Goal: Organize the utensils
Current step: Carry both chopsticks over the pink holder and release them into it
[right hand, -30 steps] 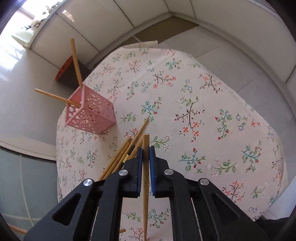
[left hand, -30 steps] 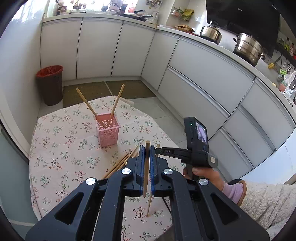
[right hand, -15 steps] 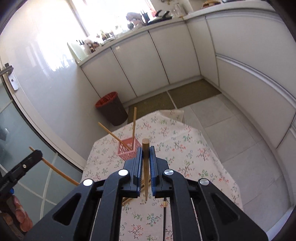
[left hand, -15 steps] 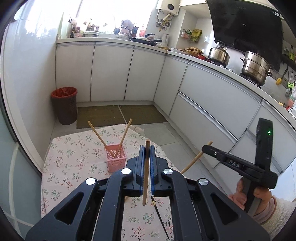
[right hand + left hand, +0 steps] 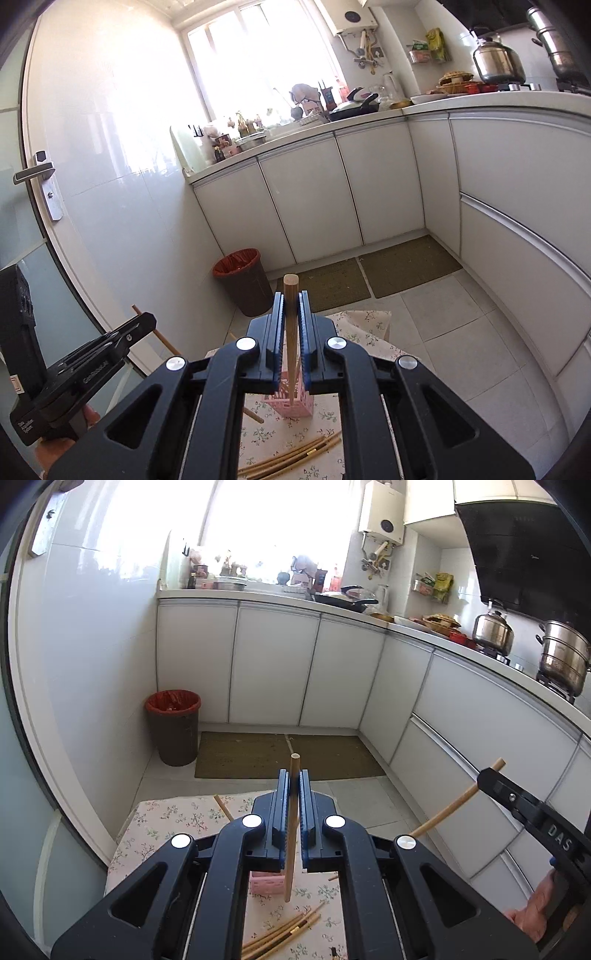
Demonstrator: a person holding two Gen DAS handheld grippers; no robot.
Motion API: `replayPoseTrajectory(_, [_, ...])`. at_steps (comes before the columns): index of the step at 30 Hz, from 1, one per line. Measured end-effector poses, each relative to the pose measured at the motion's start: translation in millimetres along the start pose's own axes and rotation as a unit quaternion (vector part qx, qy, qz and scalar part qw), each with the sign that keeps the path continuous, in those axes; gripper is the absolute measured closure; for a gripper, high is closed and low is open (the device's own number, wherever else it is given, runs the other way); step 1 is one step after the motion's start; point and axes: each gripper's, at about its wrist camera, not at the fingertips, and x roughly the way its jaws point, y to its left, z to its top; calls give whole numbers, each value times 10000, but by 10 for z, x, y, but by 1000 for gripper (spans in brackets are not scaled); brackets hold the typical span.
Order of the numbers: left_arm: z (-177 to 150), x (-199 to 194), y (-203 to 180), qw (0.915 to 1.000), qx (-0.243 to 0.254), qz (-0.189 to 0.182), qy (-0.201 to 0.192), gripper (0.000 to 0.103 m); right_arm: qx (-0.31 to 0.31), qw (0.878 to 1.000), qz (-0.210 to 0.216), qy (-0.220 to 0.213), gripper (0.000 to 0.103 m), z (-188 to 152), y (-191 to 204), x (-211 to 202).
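Note:
My left gripper [image 5: 293, 775] is shut on a wooden chopstick [image 5: 291, 834] that stands nearly upright between its blue pads. My right gripper [image 5: 290, 297] is likewise shut on its own chopstick [image 5: 291, 343]. Both hang high above the floral tablecloth [image 5: 155, 830]. The pink perforated holder [image 5: 286, 404] sits on the cloth below, mostly hidden by the jaws, with chopsticks leaning in it. A loose bundle of chopsticks [image 5: 291, 456] lies on the cloth in front of the holder. In the left wrist view the right gripper [image 5: 496, 775] shows at the right edge with its chopstick [image 5: 456, 803].
A dark bin with a red liner [image 5: 173, 731] stands on the floor by the wall. White cabinets [image 5: 273, 668] run around the corner, with brown mats [image 5: 280, 755] before them. Pots [image 5: 493, 631] sit on the stove. A glass door with a handle [image 5: 35, 173] is at left.
Both grippers have risen well above the table and tipped up toward the room, each keeping its chopstick. The holder and loose chopsticks now sit low in both views.

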Motion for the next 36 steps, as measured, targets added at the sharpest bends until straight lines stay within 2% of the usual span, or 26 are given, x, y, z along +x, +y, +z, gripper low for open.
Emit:
replayPoseTrajectory(7, [22, 491, 144, 9994, -159, 317, -10, 99, 16, 9999, 12, 165, 95, -60, 6, 416])
replayPoseTrajectory(11, [-101, 753, 233, 9989, -167, 417, 111, 99, 26, 9997, 6, 226, 95, -128, -14, 633])
replayPoseTrajectory(15, [-312, 986, 320, 9978, -228, 446, 439, 98, 29, 9994, -12, 341, 95, -218, -15, 827])
replayPoseTrajectory(16, [-361, 1000, 343, 9974, -251, 477, 482, 91, 12, 9993, -28, 371, 95, -227, -16, 877])
replayPoseTrajectory(17, [-393, 1000, 369, 9971, -293, 499, 504, 81, 0, 9992, -40, 396, 95, -248, -13, 913])
replayPoseTrajectory(18, [-412, 982, 399, 9969, -360, 502, 484, 79, -3, 9991, -47, 414, 95, -266, 2, 945])
replayPoseTrajectory(24, [-475, 720, 582, 9960, -718, 489, 218, 78, -46, 9989, -86, 454, 95, -317, 85, 1110])
replayPoseTrajectory(27, [-502, 604, 660, 9941, -905, 597, 88, 77, -126, 9990, -102, 423, 95, -346, 159, 1172])
replayPoseTrajectory(32, [-525, 446, 720, 9926, -953, 749, -54, 71, -258, 9989, -150, 364, 95, -443, 268, 1310])
replayPoseTrajectory(36, [-530, 400, 772, 9922, -942, 811, -85, 70, -259, 9984, -199, 467, 95, -572, 291, 1442])
